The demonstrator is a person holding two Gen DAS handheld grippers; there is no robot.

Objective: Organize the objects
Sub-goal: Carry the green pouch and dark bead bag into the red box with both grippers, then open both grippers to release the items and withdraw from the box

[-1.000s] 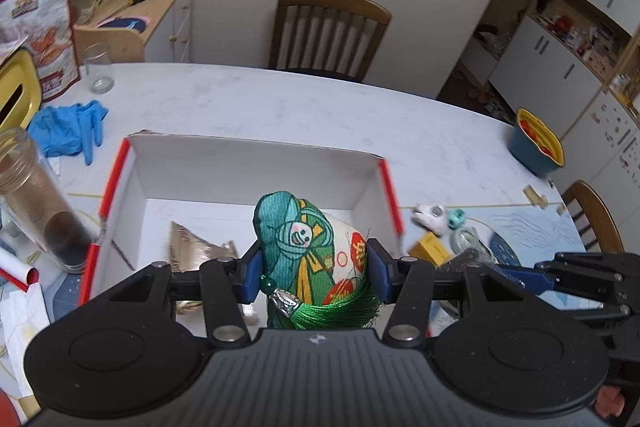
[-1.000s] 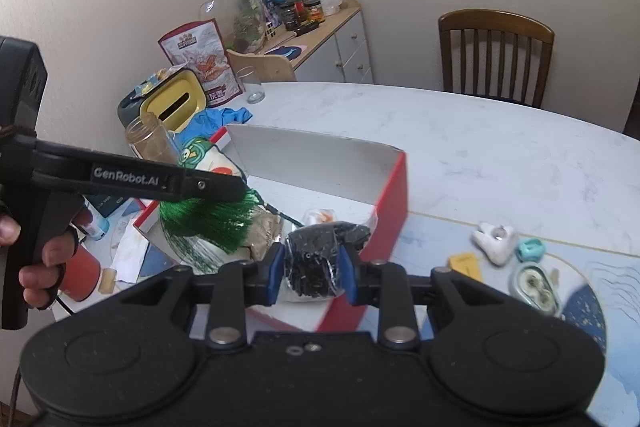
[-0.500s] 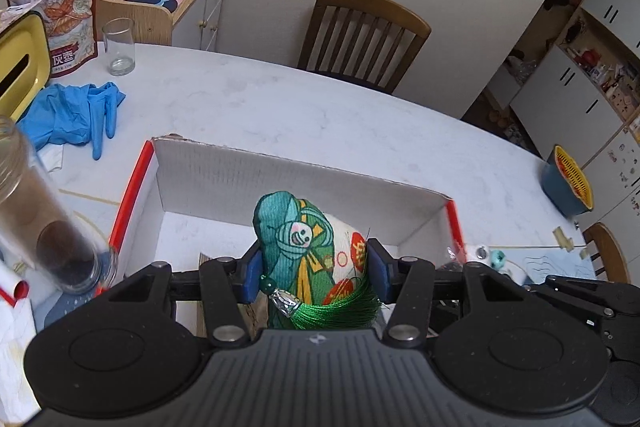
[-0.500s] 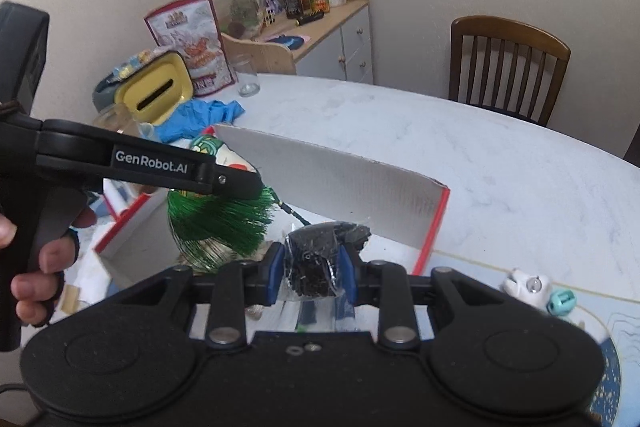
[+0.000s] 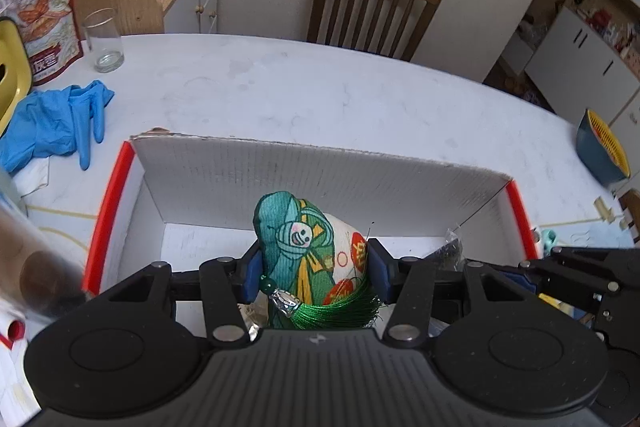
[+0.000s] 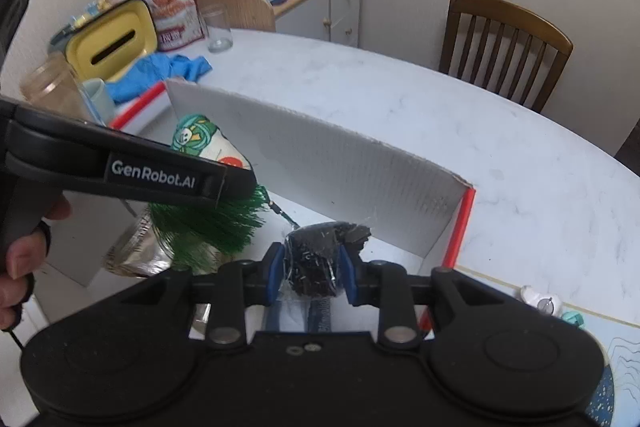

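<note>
Both grippers have come lower and closer to the open cardboard box [image 5: 320, 179] over the past second, so that its white far wall now fills the middle of each view. Left gripper [image 5: 312, 267]: its blue-padded jaws are clamped on a green-and-white cloth charm [image 5: 308, 247] with a painted face, its green tassel [image 5: 344, 311] spilling below the jaws toward the camera. Right gripper [image 6: 310, 273]: its jaws pinch a small clear packet of black bits [image 6: 320, 259], whose crinkled top sticks up just past the jaws. Both held things hang over the inside of the box, short of its far wall. Seen from the right wrist, the left gripper reaches in from the left, the charm [image 6: 200, 143] at its tip, and a hand [image 6: 24, 259] grips its handle. A crumpled foil wrapper [image 6: 136, 251] lies in the box under the tassel. Beyond the jaws, on the white desk [image 5: 320, 99], lie blue gloves [image 5: 52, 123] and an empty glass [image 5: 104, 43] to the left. A wooden chair [image 5: 372, 7] stands past the desk's far edge.
</note>
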